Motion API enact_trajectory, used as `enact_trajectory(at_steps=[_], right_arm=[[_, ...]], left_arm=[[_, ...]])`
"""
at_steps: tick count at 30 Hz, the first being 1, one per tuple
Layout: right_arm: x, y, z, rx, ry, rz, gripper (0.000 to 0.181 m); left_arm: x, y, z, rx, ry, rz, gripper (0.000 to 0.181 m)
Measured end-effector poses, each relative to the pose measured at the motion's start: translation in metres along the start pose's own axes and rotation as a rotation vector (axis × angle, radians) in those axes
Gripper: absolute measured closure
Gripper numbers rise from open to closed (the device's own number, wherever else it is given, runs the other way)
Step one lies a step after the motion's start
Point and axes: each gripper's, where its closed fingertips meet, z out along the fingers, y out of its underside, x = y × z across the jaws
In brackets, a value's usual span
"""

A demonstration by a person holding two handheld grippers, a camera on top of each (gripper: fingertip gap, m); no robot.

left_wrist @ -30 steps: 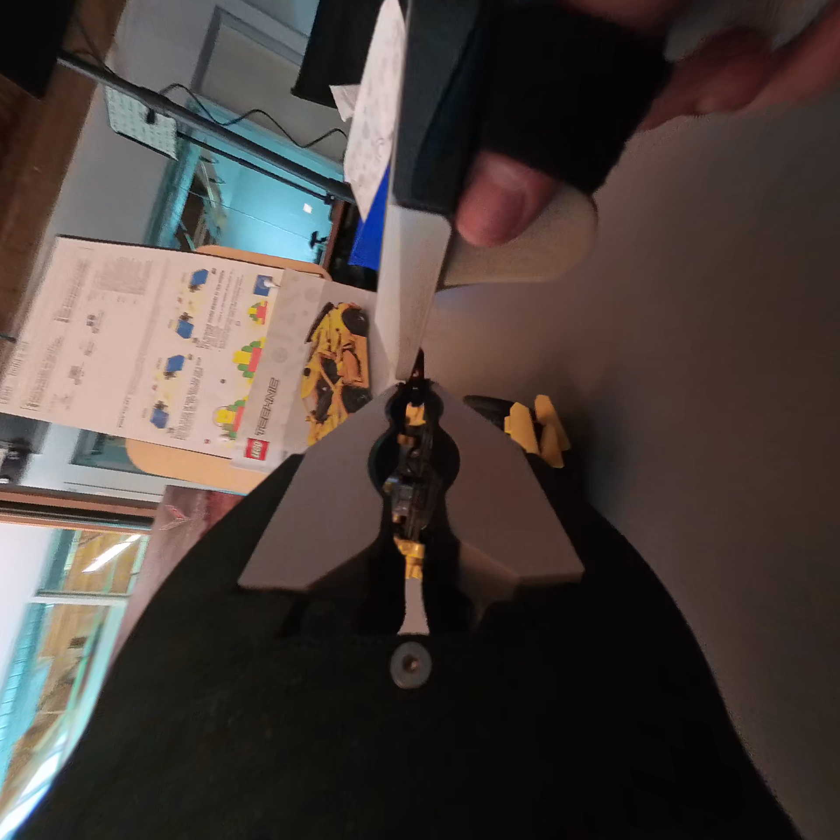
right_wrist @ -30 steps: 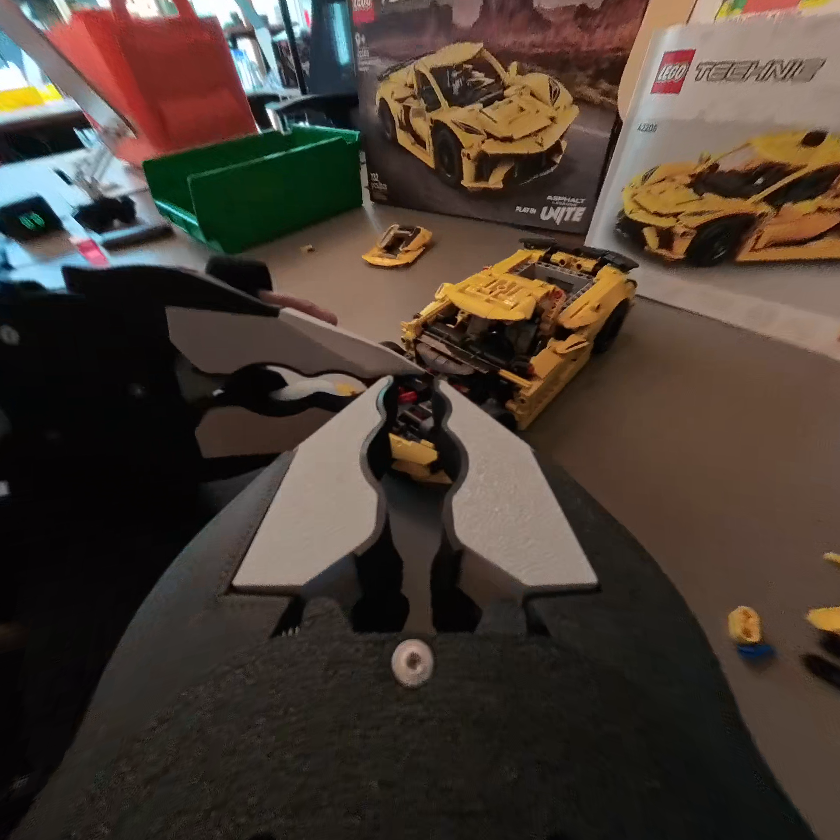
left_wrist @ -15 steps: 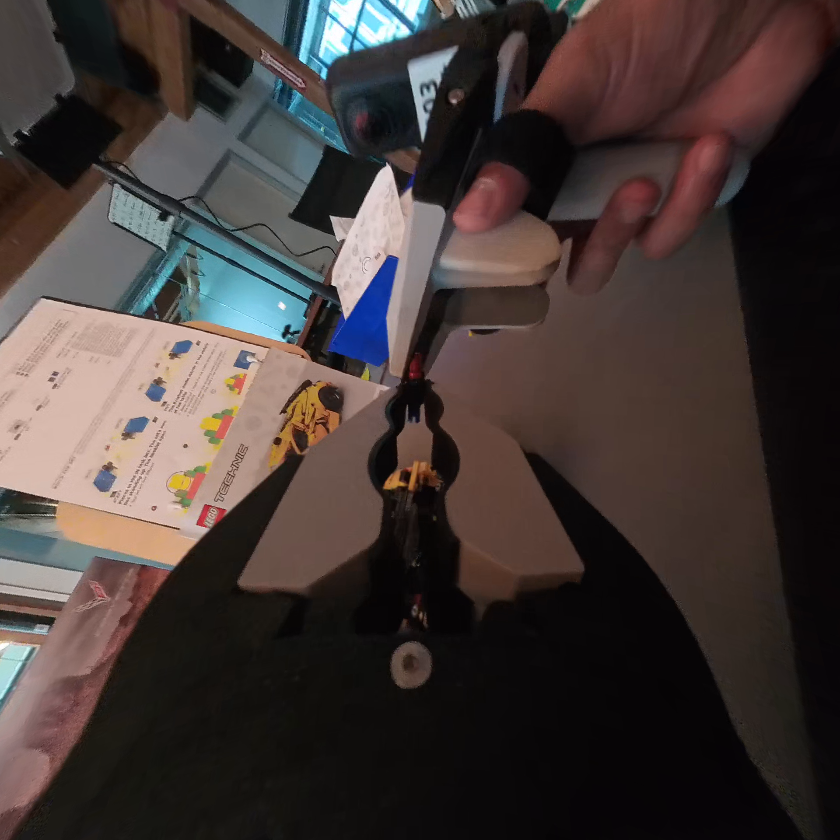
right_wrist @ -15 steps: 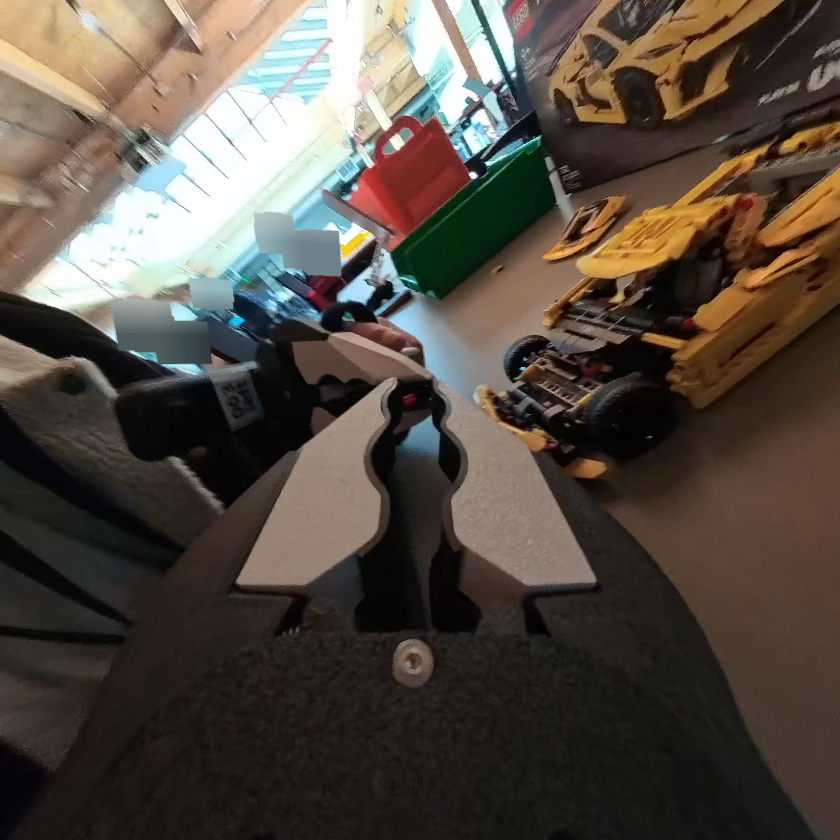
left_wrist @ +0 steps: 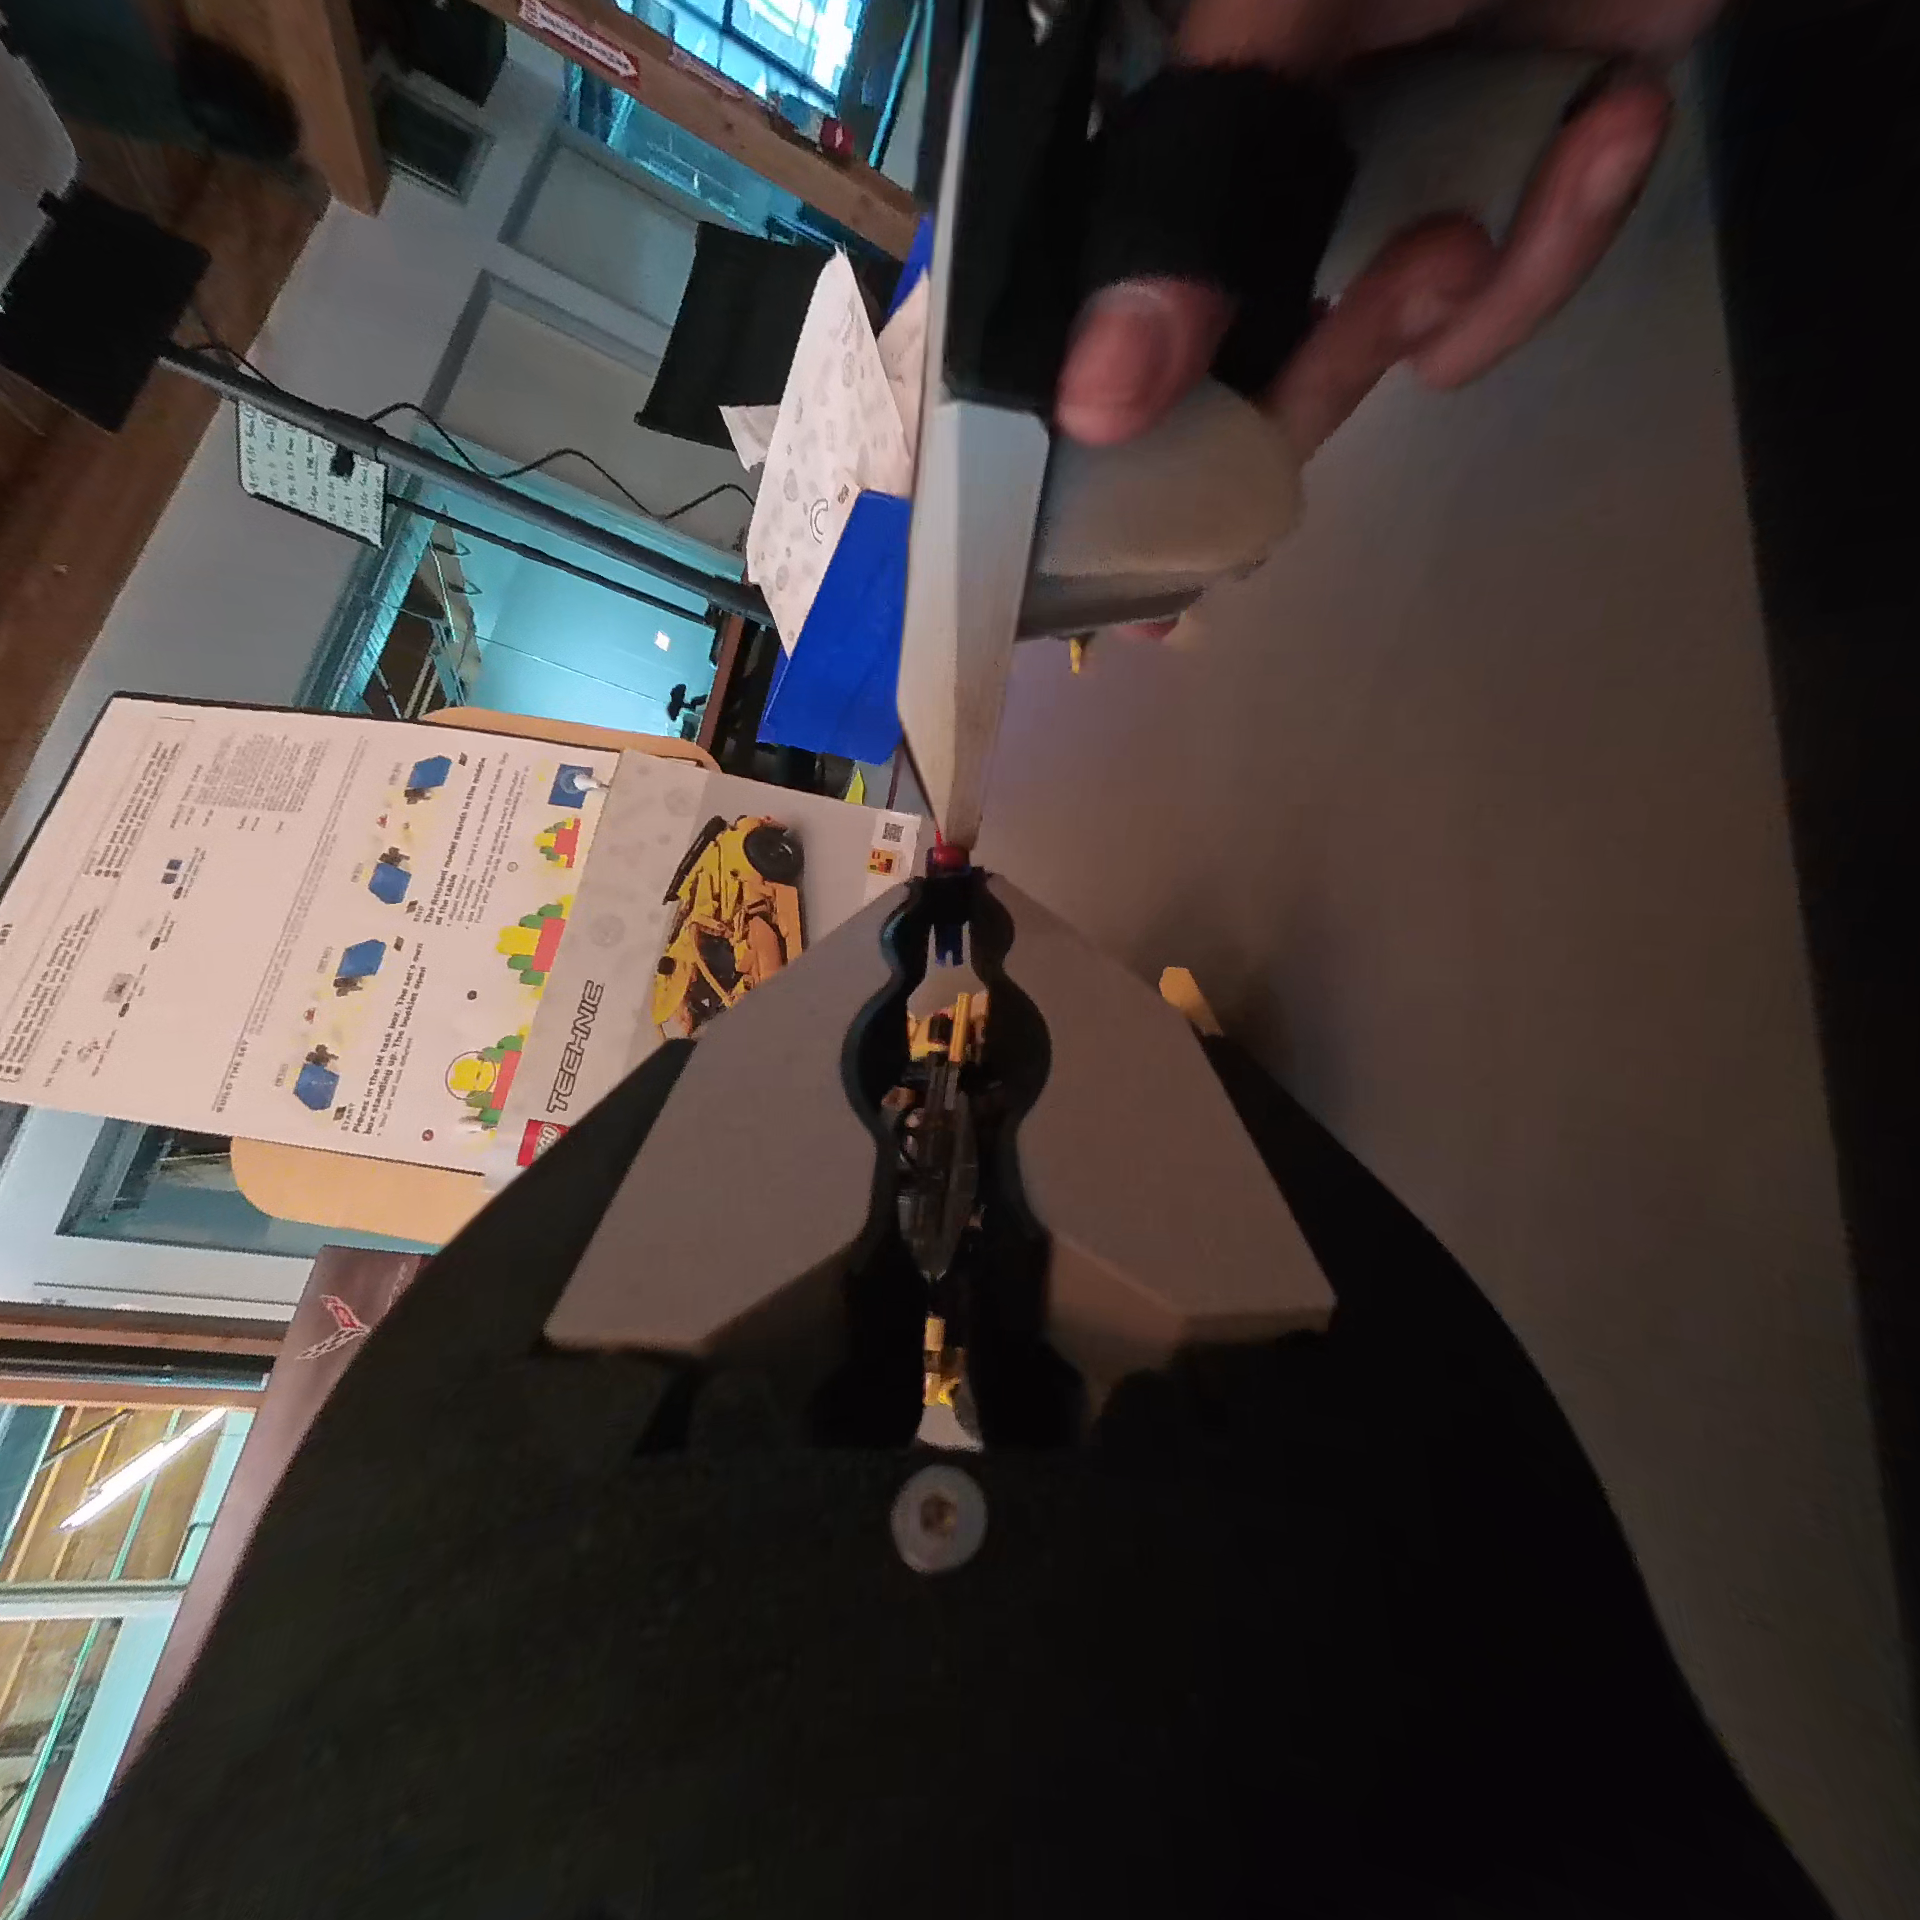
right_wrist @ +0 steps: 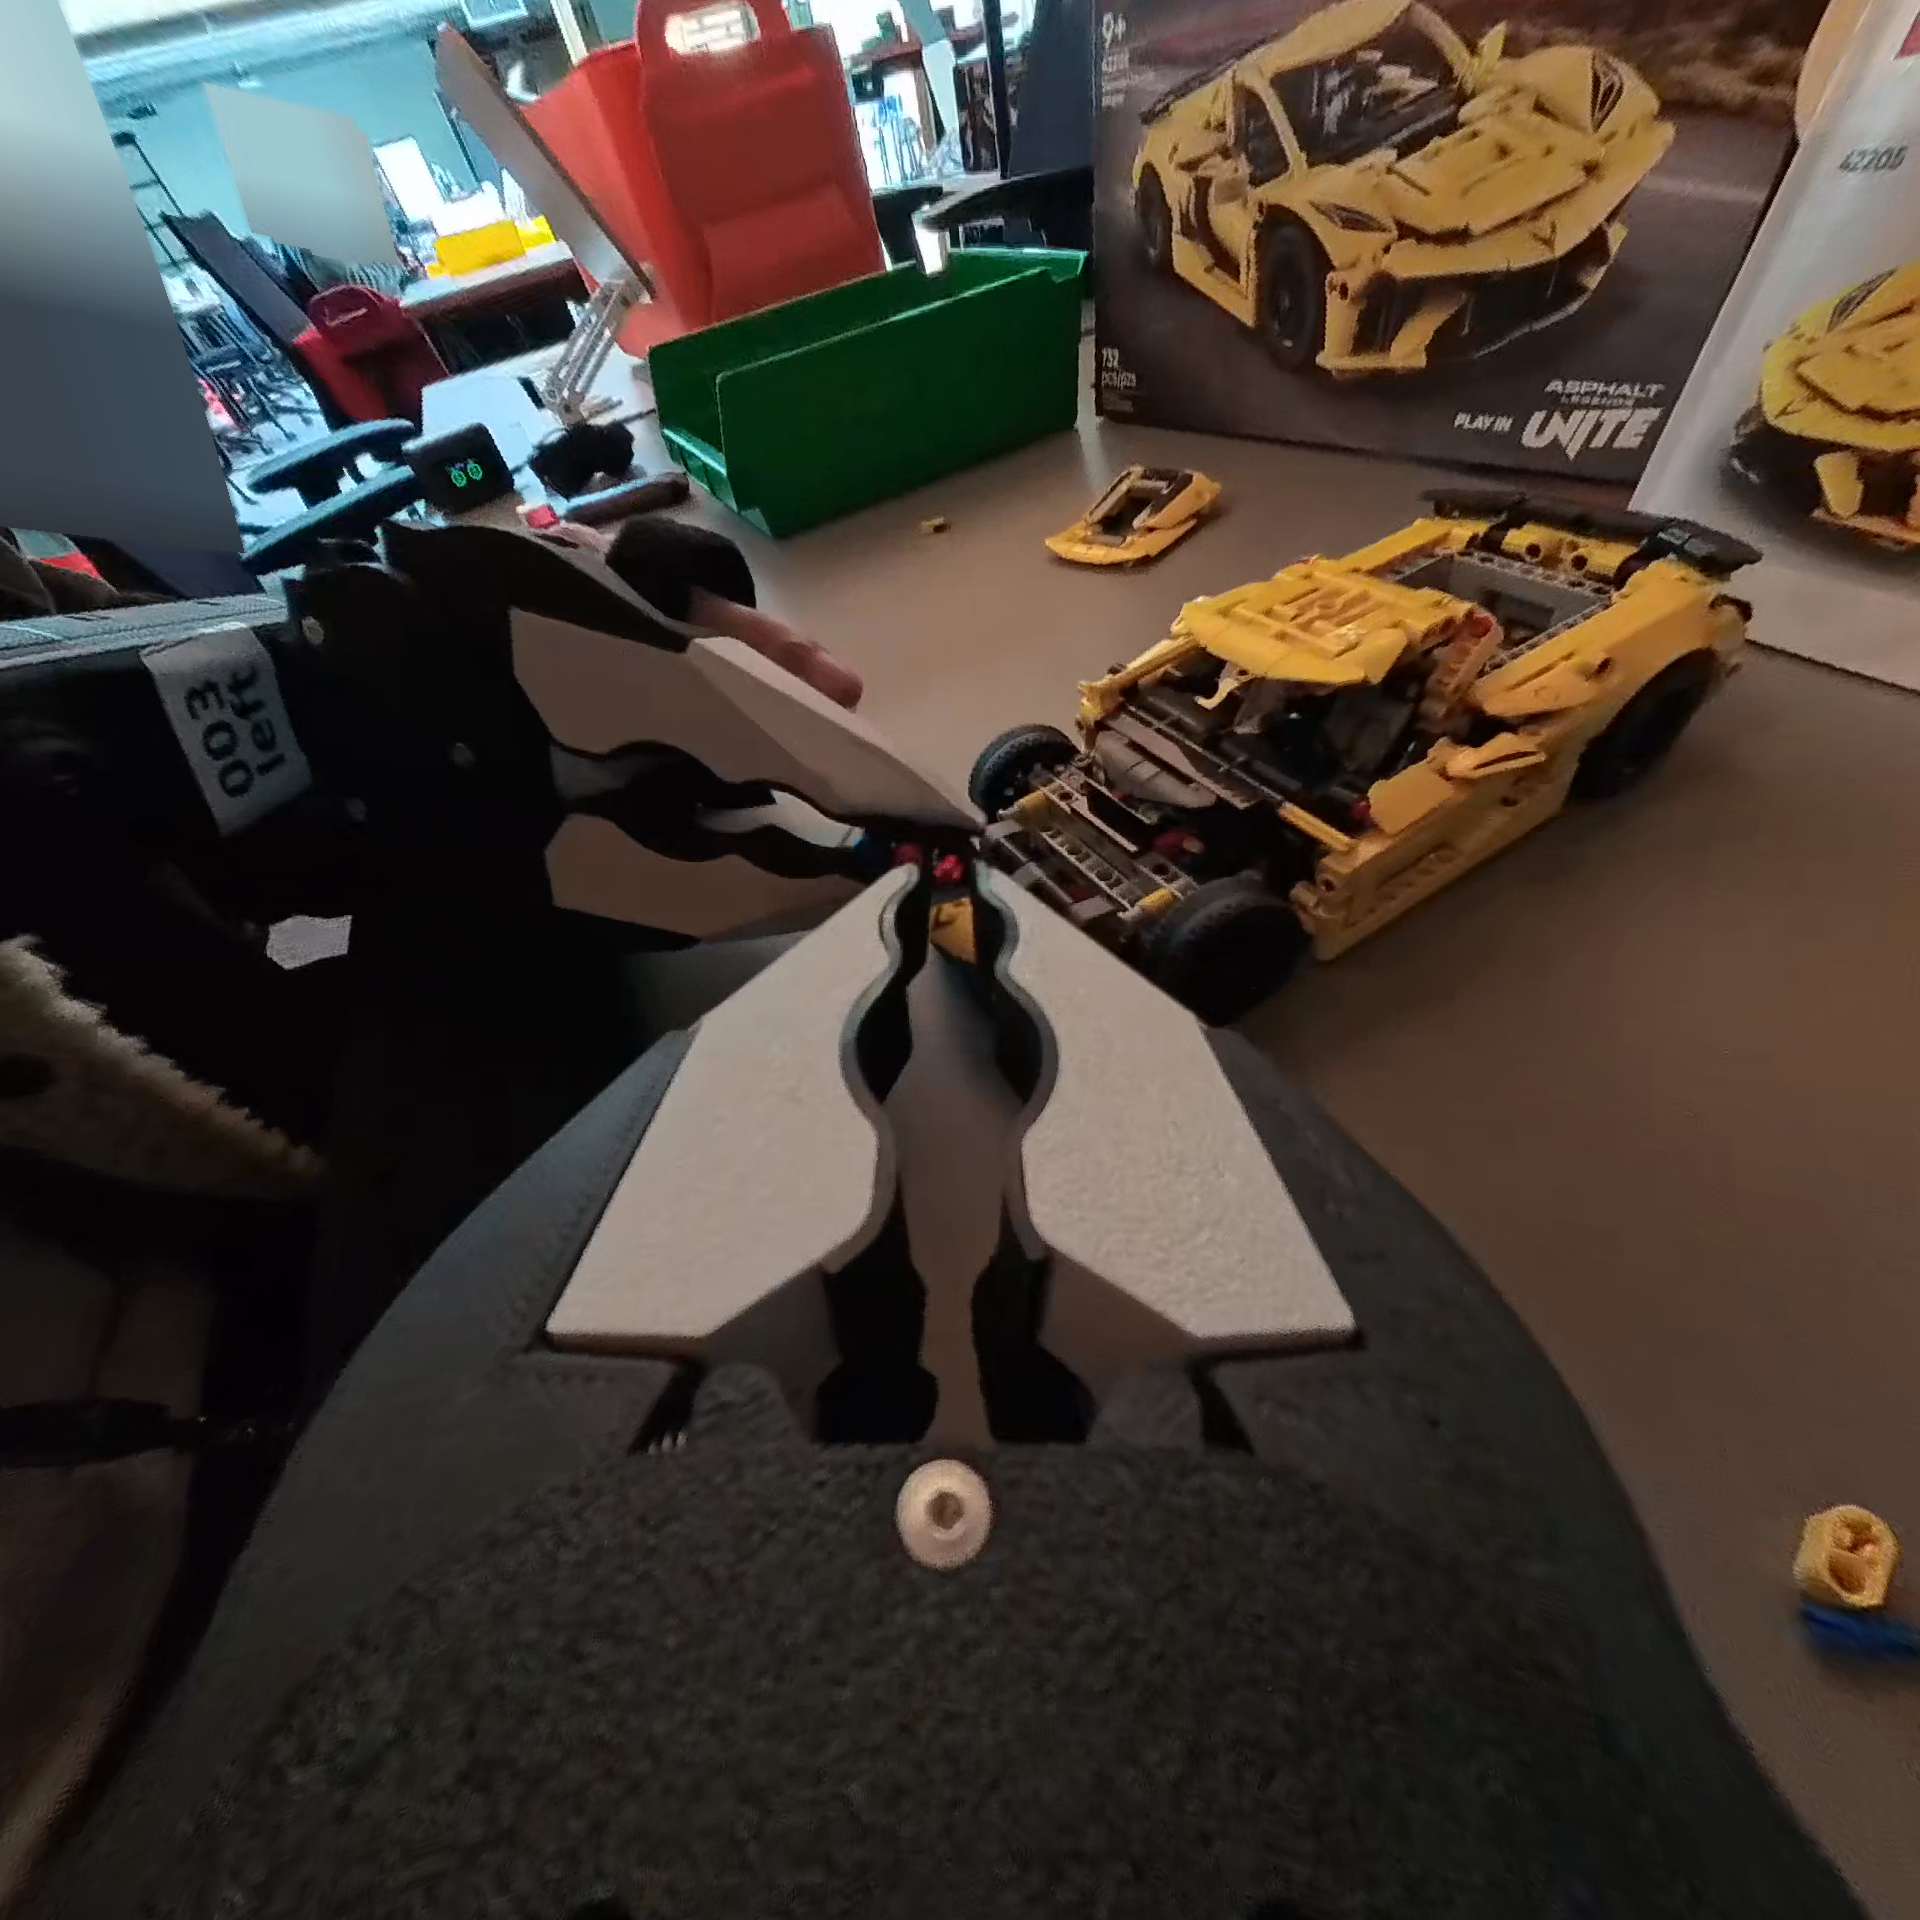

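Note:
My left gripper (left_wrist: pixel 948 904) is shut on a small blue and red pin piece (left_wrist: pixel 945 930) at its tips. My right gripper (right_wrist: pixel 943 883) is shut on the red end of the same piece (right_wrist: pixel 940 864). The two grippers meet tip to tip above the grey table (right_wrist: pixel 1558 1143). The right gripper comes down from above in the left wrist view (left_wrist: pixel 951 826). The left gripper comes in from the left in the right wrist view (right_wrist: pixel 930 831). A partly built yellow brick car (right_wrist: pixel 1403 727) stands just behind the tips, its front open.
A loose yellow car panel (right_wrist: pixel 1132 514), a green bin (right_wrist: pixel 883 384) and a red bag (right_wrist: pixel 748 156) lie behind. The car's box (right_wrist: pixel 1403 208) and booklet (right_wrist: pixel 1829 364) stand at the back. A yellow connector on a blue piece (right_wrist: pixel 1847 1555) lies at the right. Only a small space, under 4 cm, lies between the two pairs of fingers. The partly built yellow brick car (right_wrist: pixel 1403 727) is about 15 cm from both grippers' fingertips.
Both grippers stay tip to tip on the small piece. The right gripper tilted half a second ago and is level again. The left view has swung back toward the booklet.

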Motion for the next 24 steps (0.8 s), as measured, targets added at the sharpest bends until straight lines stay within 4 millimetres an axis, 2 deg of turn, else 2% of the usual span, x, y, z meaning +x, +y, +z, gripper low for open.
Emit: enact_trajectory(at_steps=[6,15,19,24], right_arm=[[-0.0001,-0.0009,0.0007,0.007,0.024,-0.034,0.178],[0.0027,0.0013,0.0019,-0.01,0.047,-0.055,0.178],[0.0015,-0.0006,-0.0001,0.01,-0.004,0.004,0.179],[0.0004,-0.0002,-0.0018,0.012,-0.021,0.007,0.18]], left_arm=[[-0.0007,0.0014,-0.0002,-0.014,-0.018,0.046,0.175],[0.0018,0.0043,0.0009,-0.035,-0.001,0.02,0.175],[-0.0001,0.0041,0.0001,-0.027,0.018,-0.047,0.174],[-0.0016,0.0037,-0.0008,-0.034,0.001,-0.024,0.174]])
